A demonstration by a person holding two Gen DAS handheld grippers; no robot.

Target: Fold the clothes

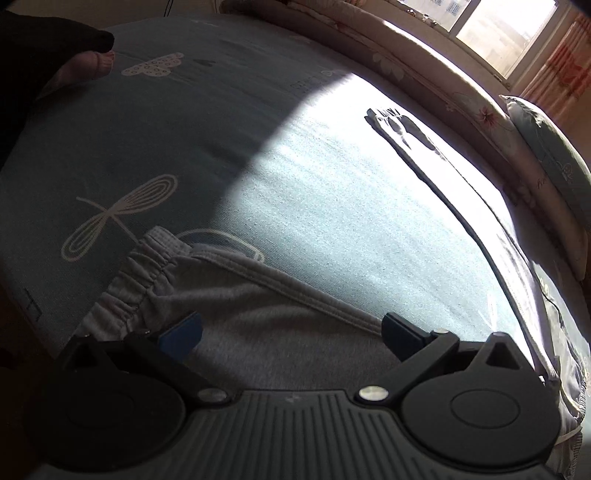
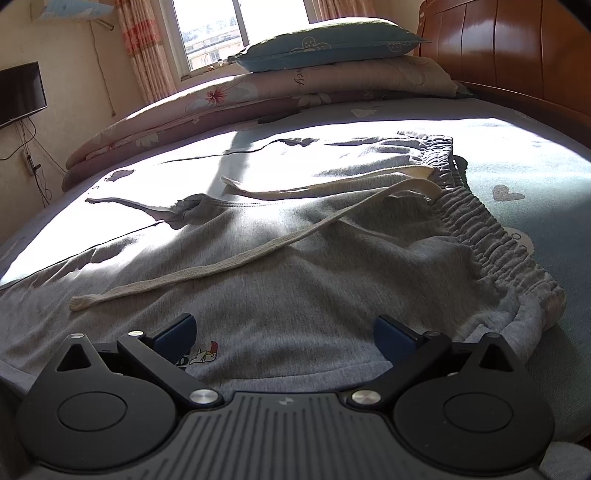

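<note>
Grey sweatpants (image 2: 295,273) lie spread flat on a teal bedsheet (image 2: 517,162), with the gathered elastic waistband (image 2: 491,236) on the right. A cream drawstring (image 2: 221,266) trails across the cloth. My right gripper (image 2: 284,334) hovers open just above the pants, near a small cartoon print (image 2: 203,356). In the left wrist view a cuffed end of the grey pants (image 1: 236,314) lies below my left gripper (image 1: 291,332), which stands open with nothing between its blue pads (image 1: 181,334).
Folded floral quilts (image 2: 258,96) and a teal pillow (image 2: 325,44) are stacked at the far side by the window (image 2: 207,33). A wooden headboard (image 2: 517,55) stands at the right. A person's bare foot (image 1: 92,66) rests on the sheet at the left wrist view's upper left.
</note>
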